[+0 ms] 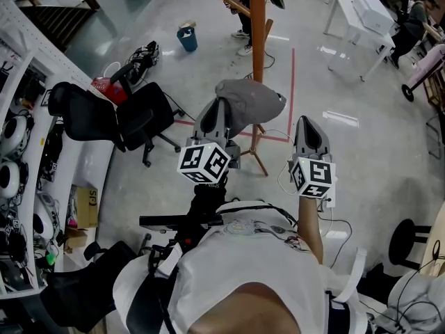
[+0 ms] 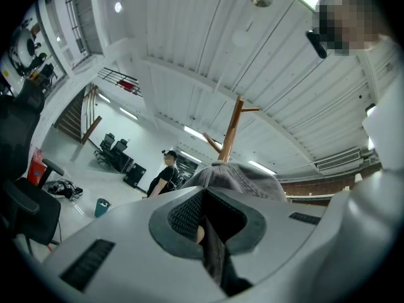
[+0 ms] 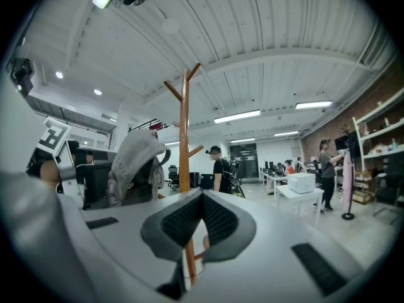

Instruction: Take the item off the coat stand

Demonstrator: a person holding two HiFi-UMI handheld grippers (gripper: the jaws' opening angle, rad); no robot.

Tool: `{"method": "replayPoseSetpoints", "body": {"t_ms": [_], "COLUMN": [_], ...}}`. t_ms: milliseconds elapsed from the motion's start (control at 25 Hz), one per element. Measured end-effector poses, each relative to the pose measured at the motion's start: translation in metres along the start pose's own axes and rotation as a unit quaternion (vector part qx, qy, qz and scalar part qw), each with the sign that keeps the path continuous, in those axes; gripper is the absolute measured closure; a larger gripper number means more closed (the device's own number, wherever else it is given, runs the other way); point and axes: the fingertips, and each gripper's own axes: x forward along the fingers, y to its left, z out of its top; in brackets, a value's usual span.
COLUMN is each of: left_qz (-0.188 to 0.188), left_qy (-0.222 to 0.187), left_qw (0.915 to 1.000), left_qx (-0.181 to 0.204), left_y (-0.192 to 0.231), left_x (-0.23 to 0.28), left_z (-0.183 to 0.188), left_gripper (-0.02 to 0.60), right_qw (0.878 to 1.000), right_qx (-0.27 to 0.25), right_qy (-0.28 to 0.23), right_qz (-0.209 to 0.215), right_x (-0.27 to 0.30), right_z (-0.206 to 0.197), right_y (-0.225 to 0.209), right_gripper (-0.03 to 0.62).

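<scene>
Since the grey cap [image 1: 249, 101] looks light, soft and floppy, my left gripper [image 2: 205, 223] pinches its edge between closed jaws, while my right gripper [image 3: 201, 226] has its jaws closed on nothing.

Head view looked steeply down; both gripper views looked up along their jaws, all three sharing the brown wooden coat stand [image 1: 258, 26] and grey fabric cap [image 1: 250, 103].
</scene>
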Motion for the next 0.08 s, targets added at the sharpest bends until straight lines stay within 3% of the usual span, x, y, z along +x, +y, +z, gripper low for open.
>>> {"method": "replayPoseSetpoints", "body": {"t_ms": [80], "left_qz": [-0.001], "left_qy": [0.000], "left_qw": [1.0000], "left_qx": [0.000], "left_y": [0.0006], "left_x": [0.0005], "left_z": [0.0014], "left_gripper": [0.568], "right_qw": [1.000], "right_qx": [0.000], "right_qy": [0.000], "right_qz": [0.001], "right_x": [0.0011], "right_z": [0.0009], "right_y": [0.0017], "right_gripper": [0.589]}}
